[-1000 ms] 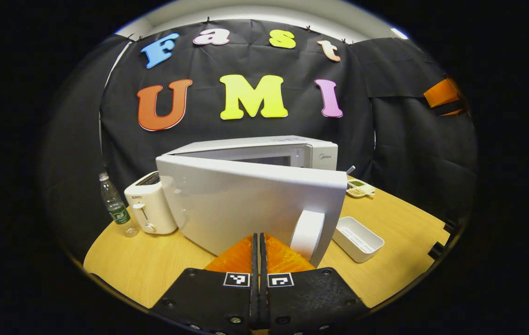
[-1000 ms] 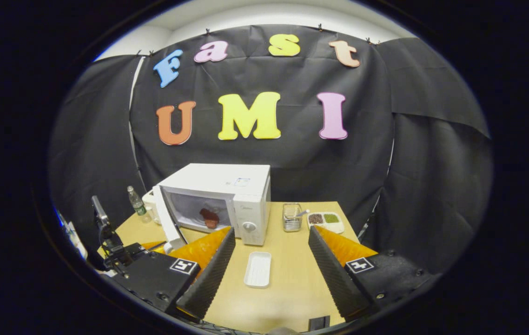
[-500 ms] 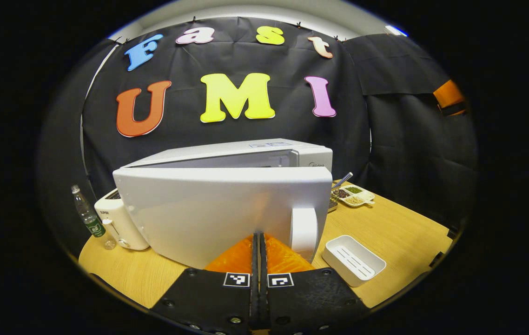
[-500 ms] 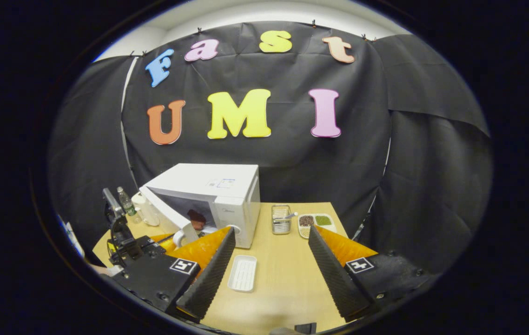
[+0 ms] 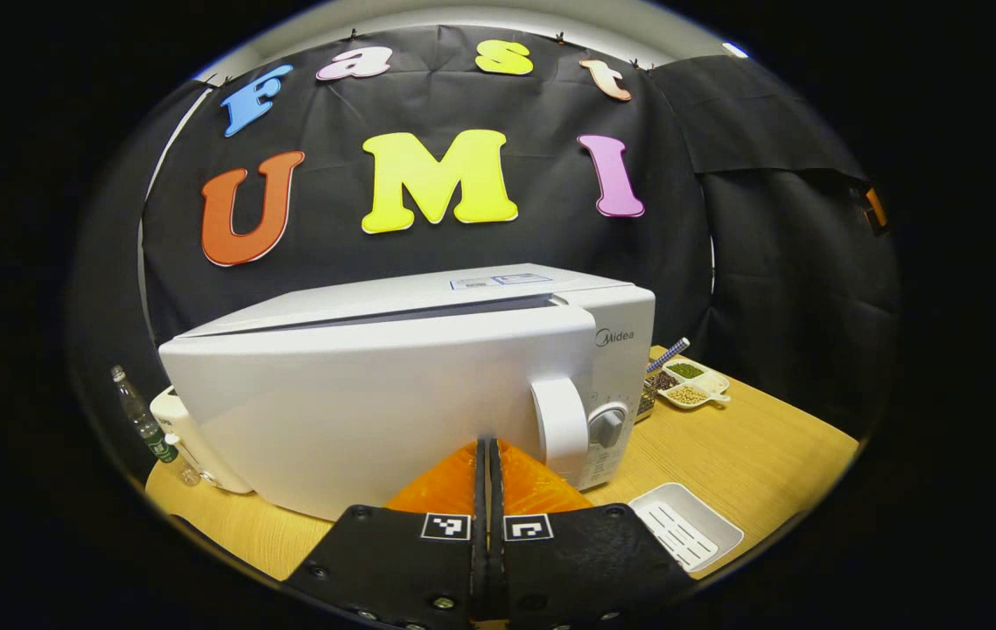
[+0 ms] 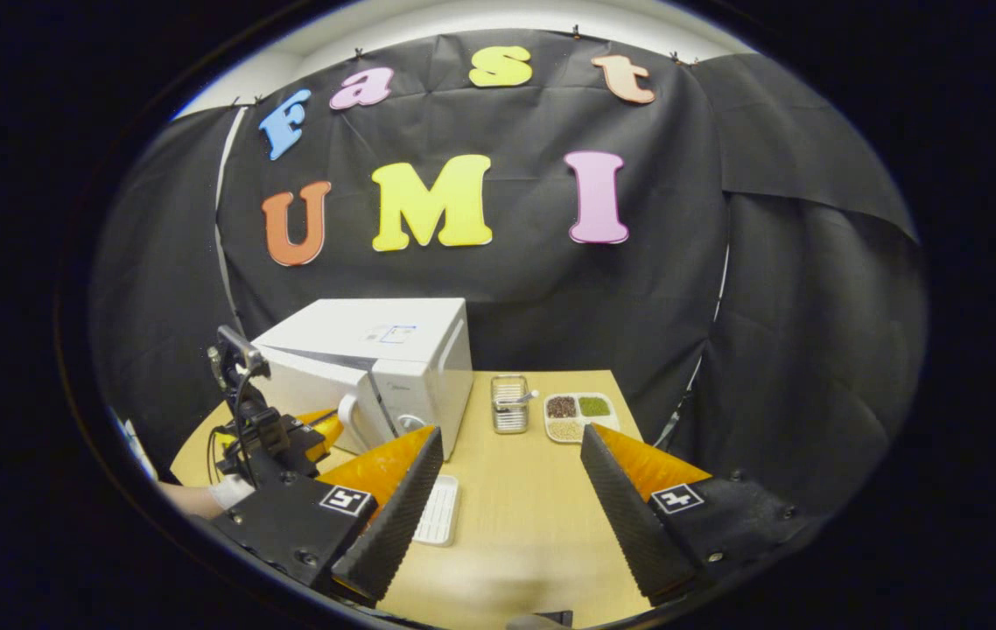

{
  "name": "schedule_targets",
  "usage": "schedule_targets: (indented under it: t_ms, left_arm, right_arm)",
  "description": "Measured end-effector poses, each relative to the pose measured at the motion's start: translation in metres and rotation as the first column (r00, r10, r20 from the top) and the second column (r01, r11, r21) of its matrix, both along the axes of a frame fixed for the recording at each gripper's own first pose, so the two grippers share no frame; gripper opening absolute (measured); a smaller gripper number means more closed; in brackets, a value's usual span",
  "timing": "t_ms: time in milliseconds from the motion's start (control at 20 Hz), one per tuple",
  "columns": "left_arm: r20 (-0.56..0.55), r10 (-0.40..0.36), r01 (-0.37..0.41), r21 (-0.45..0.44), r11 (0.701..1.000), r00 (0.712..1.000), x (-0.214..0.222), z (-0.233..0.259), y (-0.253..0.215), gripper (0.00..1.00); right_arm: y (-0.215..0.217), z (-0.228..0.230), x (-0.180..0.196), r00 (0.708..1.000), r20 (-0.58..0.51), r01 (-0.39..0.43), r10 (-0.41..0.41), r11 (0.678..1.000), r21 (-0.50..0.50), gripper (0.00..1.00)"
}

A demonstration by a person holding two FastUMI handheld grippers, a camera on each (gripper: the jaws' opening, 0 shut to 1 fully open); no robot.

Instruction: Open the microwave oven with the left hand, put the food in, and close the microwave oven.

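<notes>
Two pairs of tongs are at work over the pale wooden table [image 6: 515, 525]. The left gripper [image 5: 489, 455] has its orange fingers pressed together with nothing between them, tips against the front of the white microwave door [image 5: 358, 411], just beside its white handle [image 5: 559, 424]. That door stands only slightly ajar on the boxy white microwave oven [image 6: 393, 350]. The right gripper [image 6: 511, 477] hangs wide open and empty above the table, near a white rectangular tray [image 6: 438, 521]. Whether the food is inside, I cannot tell.
</notes>
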State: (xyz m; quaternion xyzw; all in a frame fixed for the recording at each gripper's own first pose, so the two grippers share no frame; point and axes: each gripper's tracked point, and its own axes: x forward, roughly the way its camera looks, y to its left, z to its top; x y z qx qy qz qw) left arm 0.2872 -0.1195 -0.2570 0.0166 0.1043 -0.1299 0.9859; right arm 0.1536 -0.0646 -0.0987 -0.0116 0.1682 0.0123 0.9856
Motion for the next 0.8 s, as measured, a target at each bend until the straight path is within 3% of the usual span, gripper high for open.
schedule_targets:
  t_ms: [50, 100, 150, 600, 650, 700, 800]
  left_arm:
    - [-0.002, 0.006, -0.006, -0.001, 1.0, 1.0, 0.006, 0.001, -0.002, 0.0]
    - [0.0, 0.013, -0.013, -0.003, 1.0, 1.0, 0.01, 0.001, -0.001, 0.0]
    - [-0.007, 0.029, -0.029, -0.001, 1.0, 1.0, 0.013, 0.0, 0.001, 0.0]
    - [-0.024, 0.039, -0.039, 0.01, 0.999, 0.999, 0.028, -0.001, -0.001, 0.0]
    - [-0.016, 0.048, -0.048, -0.001, 0.999, 0.999, 0.026, 0.002, -0.001, 0.0]
    - [-0.024, 0.044, -0.044, 0.007, 0.999, 0.999, 0.026, -0.001, -0.002, 0.0]
    - [-0.02, 0.05, -0.05, 0.015, 0.999, 0.999, 0.025, 0.0, -0.002, 0.0]
  right_arm:
    - [-0.003, -0.002, 0.002, 1.0, -0.005, -0.001, 0.001, 1.0, 0.003, 1.0]
    - [-0.006, -0.002, 0.002, 1.0, -0.007, 0.0, 0.0, 1.0, 0.005, 0.91]
    - [-0.008, -0.002, 0.004, 1.0, -0.007, -0.003, 0.003, 1.0, 0.007, 1.0]
    - [-0.01, 0.002, 0.015, 1.0, -0.008, -0.021, 0.021, 1.0, 0.011, 1.0]
    - [-0.01, 0.002, 0.015, 1.0, -0.008, -0.022, 0.022, 1.0, 0.012, 0.91]
    - [-0.009, 0.002, 0.016, 1.0, -0.006, -0.025, 0.025, 1.0, 0.009, 1.0]
    - [-0.007, 0.002, 0.018, 1.0, -0.007, -0.03, 0.03, 0.999, 0.011, 1.0]
